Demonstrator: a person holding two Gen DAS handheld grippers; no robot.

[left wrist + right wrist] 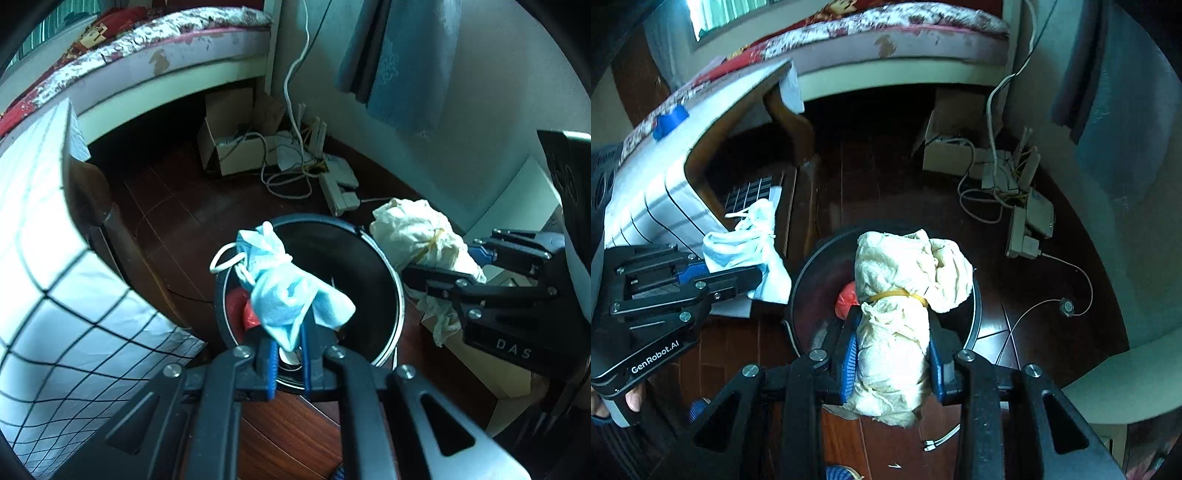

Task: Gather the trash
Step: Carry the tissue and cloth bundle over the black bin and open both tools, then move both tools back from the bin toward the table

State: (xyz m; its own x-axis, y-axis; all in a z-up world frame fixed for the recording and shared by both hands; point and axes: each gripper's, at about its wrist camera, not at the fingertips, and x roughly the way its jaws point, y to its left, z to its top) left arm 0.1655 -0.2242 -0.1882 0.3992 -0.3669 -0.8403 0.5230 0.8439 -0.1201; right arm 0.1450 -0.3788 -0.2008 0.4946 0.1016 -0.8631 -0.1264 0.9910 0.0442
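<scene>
**Okay, two bundles over the bin – how I'd drop them**

So both grippers are loaded. The left gripper (288,354) has its jaws pinched narrow on a crumpled blue face mask (288,288), which sticks out ahead of the jaws, over the near half of the black trash bin (388,266). The right gripper (892,365) has its jaws set wider, clamped on a cream cloth wad (905,306) tied with a yellow rubber band (897,294); it hangs over the bin too. Something red (846,301) already sits inside, below the jaws. I'd release one at a time, dead centre, since the mask's ear loop (225,260) could snag on the rim.
</scene>
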